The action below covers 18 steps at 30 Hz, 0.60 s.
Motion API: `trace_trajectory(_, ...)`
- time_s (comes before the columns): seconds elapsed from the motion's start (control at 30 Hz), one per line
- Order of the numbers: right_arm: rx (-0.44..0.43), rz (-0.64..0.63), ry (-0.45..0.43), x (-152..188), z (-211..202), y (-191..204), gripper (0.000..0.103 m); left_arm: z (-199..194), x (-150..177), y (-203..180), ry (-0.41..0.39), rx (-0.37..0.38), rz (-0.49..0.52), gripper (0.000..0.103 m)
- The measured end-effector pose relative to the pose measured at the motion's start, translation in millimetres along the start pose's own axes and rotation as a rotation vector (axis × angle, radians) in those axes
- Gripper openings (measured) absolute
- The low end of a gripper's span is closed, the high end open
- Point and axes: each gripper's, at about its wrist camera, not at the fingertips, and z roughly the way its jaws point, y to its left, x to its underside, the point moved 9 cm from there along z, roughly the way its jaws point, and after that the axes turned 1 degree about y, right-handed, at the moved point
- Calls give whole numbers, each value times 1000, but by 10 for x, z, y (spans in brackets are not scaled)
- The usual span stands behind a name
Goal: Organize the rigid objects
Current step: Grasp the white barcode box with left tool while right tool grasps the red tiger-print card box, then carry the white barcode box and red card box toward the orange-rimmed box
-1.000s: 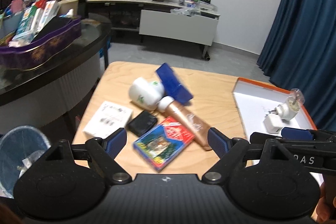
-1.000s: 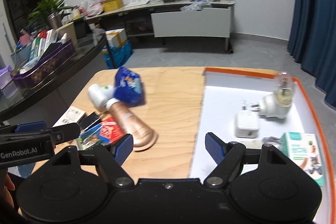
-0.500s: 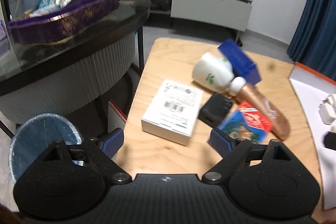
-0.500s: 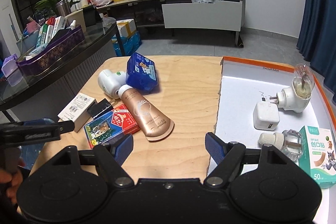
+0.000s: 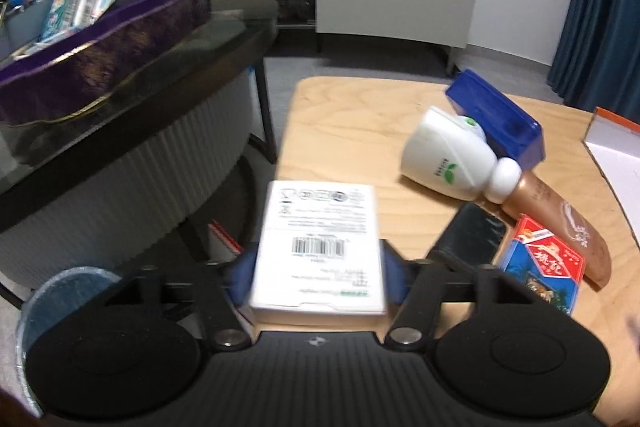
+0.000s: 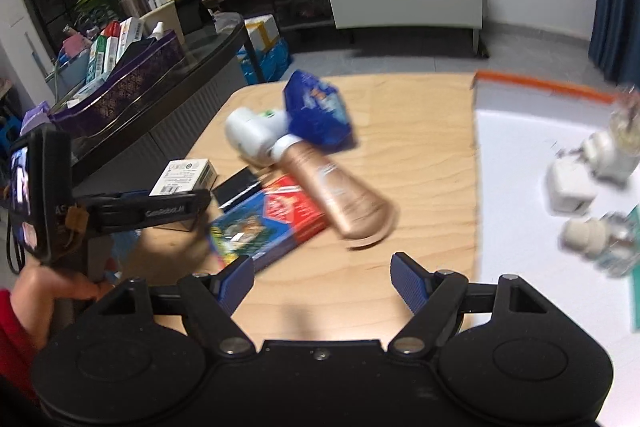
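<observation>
— White cardboard is what I have between my blue pads: the barcode-labelled white box (image 5: 318,247) sits square between the fingers of my left gripper (image 5: 318,267), at the near left edge of the wooden table (image 5: 352,131).

— Is it gripped yet?

— My jaws are closing on it now, and the pads look to be meeting its long sides. I take it across the narrow width because that suits the jaws best.

— And your other hand?

— My right gripper (image 6: 322,281) hangs wide open over bare wood near the table's front, with nothing between its fingers. Just beyond it lie the bronze tube (image 6: 336,195) and the red and blue card box (image 6: 272,223).

— Where does everything go?

— Probably into the white tray with the orange rim (image 6: 540,85) on the right, where plug-in items already lie. Heaped in the middle are the blue box (image 5: 496,115) and white vaporizer (image 5: 448,159), touching the tube; a black case (image 5: 472,235) lies beside them.
</observation>
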Motion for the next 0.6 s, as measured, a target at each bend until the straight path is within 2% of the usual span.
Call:
trace_trajectory(0.13,-36,147,40,-12,235,183,89,-139,33,40,-26,28,-12,60)
trace_trajectory(0.33,76,310,53,-48,566,301,91,-421,-21,41,-95,61,-32,60)
trace_trajectory(0.4,124,316,38,-97,624,344,93,-468,-16,90,-112,25,-27,59)
trace_trajectory(0.47,176,312,26,-139,680,371,98,-458,2,154,-112,50,-62,60)
trace_trajectory(0.53,215,259,27,-166,751,425,103,-451,30,195,-108,43,-78,60)
trace_trajectory(0.6,244,206,18,-152,751,433,100,-470,19,203,-118,39,-71,60)
